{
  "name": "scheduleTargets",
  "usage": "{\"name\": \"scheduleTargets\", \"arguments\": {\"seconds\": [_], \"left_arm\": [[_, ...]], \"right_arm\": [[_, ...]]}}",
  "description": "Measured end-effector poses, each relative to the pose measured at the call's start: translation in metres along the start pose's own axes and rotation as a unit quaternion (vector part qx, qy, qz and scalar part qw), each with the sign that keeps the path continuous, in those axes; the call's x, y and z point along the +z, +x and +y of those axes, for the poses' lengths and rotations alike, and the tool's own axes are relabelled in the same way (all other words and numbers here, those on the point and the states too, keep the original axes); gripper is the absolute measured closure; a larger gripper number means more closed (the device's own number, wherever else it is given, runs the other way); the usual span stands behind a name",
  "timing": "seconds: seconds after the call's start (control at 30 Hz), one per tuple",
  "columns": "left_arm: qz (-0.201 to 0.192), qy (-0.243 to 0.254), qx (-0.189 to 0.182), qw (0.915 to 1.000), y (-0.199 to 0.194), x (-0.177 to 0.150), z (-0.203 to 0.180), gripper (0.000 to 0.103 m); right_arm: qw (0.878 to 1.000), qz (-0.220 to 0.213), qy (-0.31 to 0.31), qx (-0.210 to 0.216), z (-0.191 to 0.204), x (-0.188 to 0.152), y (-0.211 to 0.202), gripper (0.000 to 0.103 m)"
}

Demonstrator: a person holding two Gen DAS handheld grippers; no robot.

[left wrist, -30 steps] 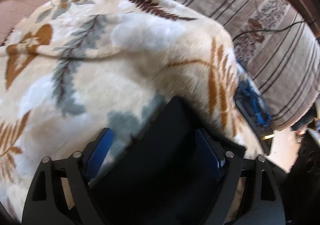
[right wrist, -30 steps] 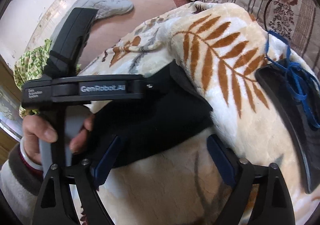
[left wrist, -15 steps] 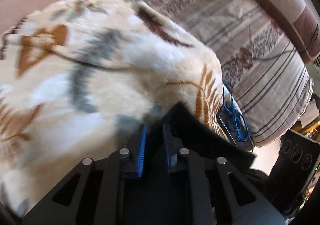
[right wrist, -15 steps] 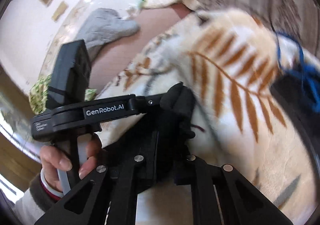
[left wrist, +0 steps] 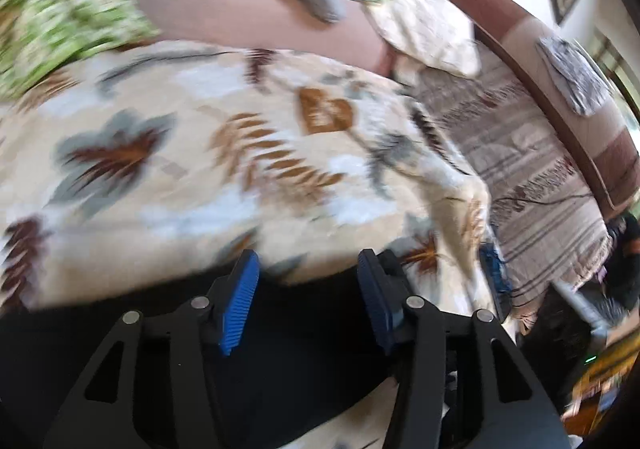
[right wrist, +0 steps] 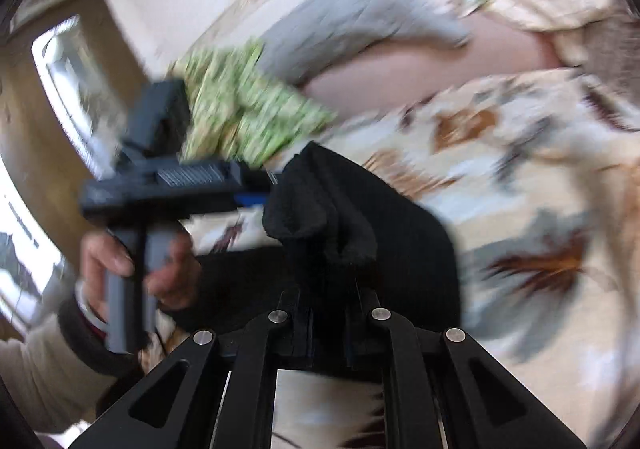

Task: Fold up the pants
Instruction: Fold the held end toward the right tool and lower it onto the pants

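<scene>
Left wrist view: left gripper (left wrist: 306, 303), clamped moments ago, is now spread above the pants (left wrist: 280, 361) on the blanket (left wrist: 200, 153); right gripper (right wrist: 328, 333) is kept pinched on pants, so folding is continued.

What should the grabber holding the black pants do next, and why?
Probably carry the pinched edge across and lay it flat. The right gripper is shut on a bunched, lifted fold of the black pants, while the left gripper is open with the pants lying beneath it on the leaf-print blanket. The pictures are blurry, so this is a guess.
</scene>
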State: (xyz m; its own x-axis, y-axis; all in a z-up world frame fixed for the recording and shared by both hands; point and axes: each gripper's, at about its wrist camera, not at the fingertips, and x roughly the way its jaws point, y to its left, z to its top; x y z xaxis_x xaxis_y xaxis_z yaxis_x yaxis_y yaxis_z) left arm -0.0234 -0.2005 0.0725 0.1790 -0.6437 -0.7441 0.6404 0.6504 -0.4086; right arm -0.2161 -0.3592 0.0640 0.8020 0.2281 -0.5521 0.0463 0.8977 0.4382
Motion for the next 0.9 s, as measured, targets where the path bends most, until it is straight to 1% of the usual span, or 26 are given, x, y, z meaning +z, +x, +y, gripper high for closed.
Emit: {"name": "scheduleTargets", "arguments": {"seconds": [0.03, 0.07, 0.1, 0.13, 0.17, 0.2, 0.23, 0.27, 0.33, 0.4, 0.43, 0.47, 0.53, 0.6, 0.67, 0.7, 0.73, 0.77, 0.8, 0.87, 0.9], "left_arm": [[-0.003, -0.009, 0.008, 0.9999, -0.005, -0.006, 0.009, 0.043], [-0.005, -0.023, 0.013, 0.9996, -0.010, -0.015, 0.018, 0.040], [-0.004, -0.033, 0.014, 0.9993, -0.012, -0.020, 0.024, 0.038], [-0.001, -0.044, 0.014, 0.9989, -0.014, -0.026, 0.029, 0.038], [0.002, -0.050, 0.013, 0.9986, -0.014, -0.032, 0.033, 0.038], [0.003, -0.055, 0.015, 0.9984, -0.015, -0.036, 0.035, 0.037], [0.004, -0.058, 0.019, 0.9981, -0.014, -0.041, 0.035, 0.034], [0.006, -0.058, 0.022, 0.9980, -0.015, -0.045, 0.035, 0.033], [0.010, -0.057, 0.024, 0.9980, -0.010, -0.053, 0.030, 0.033], [0.019, -0.056, 0.021, 0.9980, -0.001, -0.060, 0.022, 0.032], [0.027, -0.056, 0.021, 0.9979, 0.004, -0.063, 0.019, 0.032], [0.035, -0.055, 0.023, 0.9976, 0.011, -0.066, 0.013, 0.032], [0.032, -0.050, 0.037, 0.9976, 0.018, -0.068, 0.006, 0.031], [0.020, -0.037, 0.050, 0.9979, 0.024, -0.066, -0.004, 0.031], [0.020, -0.034, 0.042, 0.9983, 0.030, -0.064, -0.012, 0.032], [0.023, -0.023, 0.036, 0.9988, 0.033, -0.063, -0.016, 0.038], [0.024, -0.006, 0.040, 0.9989, 0.037, -0.063, -0.022, 0.066], [0.030, 0.015, 0.057, 0.9978, 0.042, -0.062, -0.028, 0.083], [0.038, 0.023, 0.062, 0.9971, 0.045, -0.061, -0.030, 0.090], [0.040, 0.015, 0.048, 0.9980, 0.042, -0.054, -0.027, 0.090], [0.034, 0.016, 0.043, 0.9984, 0.037, -0.051, -0.026, 0.090]], "right_arm": [[1.000, 0.027, -0.007, 0.007, 0.009, -0.007, 0.017, 0.081], [0.998, 0.056, -0.010, 0.007, 0.016, -0.014, 0.033, 0.065], [0.995, 0.097, -0.011, 0.012, 0.021, -0.022, 0.050, 0.059], [0.993, 0.120, -0.008, 0.021, 0.024, -0.026, 0.056, 0.057], [0.992, 0.123, -0.010, 0.026, 0.027, -0.027, 0.055, 0.056], [0.993, 0.114, -0.016, 0.032, 0.028, -0.025, 0.048, 0.053], [0.994, 0.099, -0.022, 0.044, 0.030, -0.022, 0.036, 0.046], [0.995, 0.087, -0.019, 0.043, 0.028, -0.019, 0.028, 0.042], [0.998, 0.052, 0.001, 0.022, 0.013, -0.009, 0.015, 0.041], [0.999, 0.040, 0.022, 0.005, -0.002, -0.006, 0.013, 0.041], [0.998, 0.044, 0.035, -0.016, -0.011, -0.007, 0.014, 0.044], [0.997, 0.052, 0.036, -0.036, -0.016, -0.008, 0.019, 0.049], [0.996, 0.060, 0.029, -0.059, -0.023, -0.010, 0.027, 0.057], [0.996, 0.059, 0.023, -0.065, -0.026, -0.008, 0.032, 0.057], [0.996, 0.056, 0.018, -0.067, -0.025, -0.012, 0.034, 0.057], [0.996, 0.056, 0.016, -0.067, -0.025, -0.012, 0.034, 0.057], [0.996, 0.056, 0.015, -0.068, -0.026, -0.012, 0.031, 0.057], [0.996, 0.056, 0.014, -0.068, -0.025, -0.012, 0.030, 0.057], [0.996, 0.056, 0.015, -0.068, -0.025, -0.013, 0.028, 0.057], [0.996, 0.054, 0.019, -0.066, -0.026, -0.013, 0.022, 0.057], [0.996, 0.053, 0.019, -0.064, -0.023, -0.013, 0.020, 0.055]]}}
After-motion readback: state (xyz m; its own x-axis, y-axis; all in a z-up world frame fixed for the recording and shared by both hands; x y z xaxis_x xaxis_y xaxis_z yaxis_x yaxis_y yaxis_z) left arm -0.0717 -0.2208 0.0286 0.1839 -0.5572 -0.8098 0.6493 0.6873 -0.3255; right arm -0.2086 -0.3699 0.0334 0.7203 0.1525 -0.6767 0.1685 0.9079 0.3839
